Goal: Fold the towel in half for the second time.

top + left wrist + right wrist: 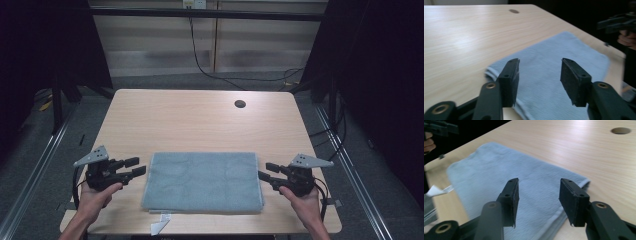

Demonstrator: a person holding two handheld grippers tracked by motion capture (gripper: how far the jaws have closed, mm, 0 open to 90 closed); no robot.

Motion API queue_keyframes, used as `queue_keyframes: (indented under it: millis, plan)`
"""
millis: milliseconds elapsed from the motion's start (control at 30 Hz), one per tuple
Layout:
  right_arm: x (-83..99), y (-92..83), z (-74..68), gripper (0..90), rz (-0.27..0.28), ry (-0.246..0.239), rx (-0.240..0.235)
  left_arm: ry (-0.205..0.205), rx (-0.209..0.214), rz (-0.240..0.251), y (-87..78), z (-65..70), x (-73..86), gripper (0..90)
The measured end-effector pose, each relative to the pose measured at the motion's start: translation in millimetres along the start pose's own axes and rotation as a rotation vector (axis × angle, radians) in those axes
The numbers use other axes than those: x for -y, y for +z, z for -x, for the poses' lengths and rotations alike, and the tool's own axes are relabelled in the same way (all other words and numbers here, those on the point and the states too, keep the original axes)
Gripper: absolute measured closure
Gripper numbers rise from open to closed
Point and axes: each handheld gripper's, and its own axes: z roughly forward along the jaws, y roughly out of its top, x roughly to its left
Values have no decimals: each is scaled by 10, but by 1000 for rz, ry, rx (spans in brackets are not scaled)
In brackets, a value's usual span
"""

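While flat on the near half of the worktop, folded blue-grey towel sits between both grippers, long edges parallel to the near edge. Left gripper just off the towel's left end, fingers parted wide, nothing between them (towel edge visible below and past the pads in the left gripper view). Right gripper just off the right end, fingers equally wide, nothing clamped; folded layers visible at that end in the right gripper view, not resolved from above. Round cable hole far right on the worktop, well apart from the towel. White paper tag at the near edge below the towel's left corner, clear in the high view, partly seen at the margin of the right gripper view. Opposite gripper visible, blurred, in each gripper view.
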Motion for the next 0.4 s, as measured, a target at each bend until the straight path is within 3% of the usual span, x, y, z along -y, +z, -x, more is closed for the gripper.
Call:
queue_keyframes:
  millis: [133, 233, 300, 400]
  plan:
    - [15, 45, 137, 459, -2, 10, 96, -76, -74, -7, 62, -201, 83, 373]
    - [66, 19, 239, 444, 18, 46, 143, -74, -120, -44, 46, -239, 200, 339]
    - [77, 16, 253, 419, 11, 50, 160, -98, -129, -50, 47, -268, 264, 323]
    - [101, 26, 246, 377, 1, 65, 177, -89, -141, -70, 27, -245, 316, 276]
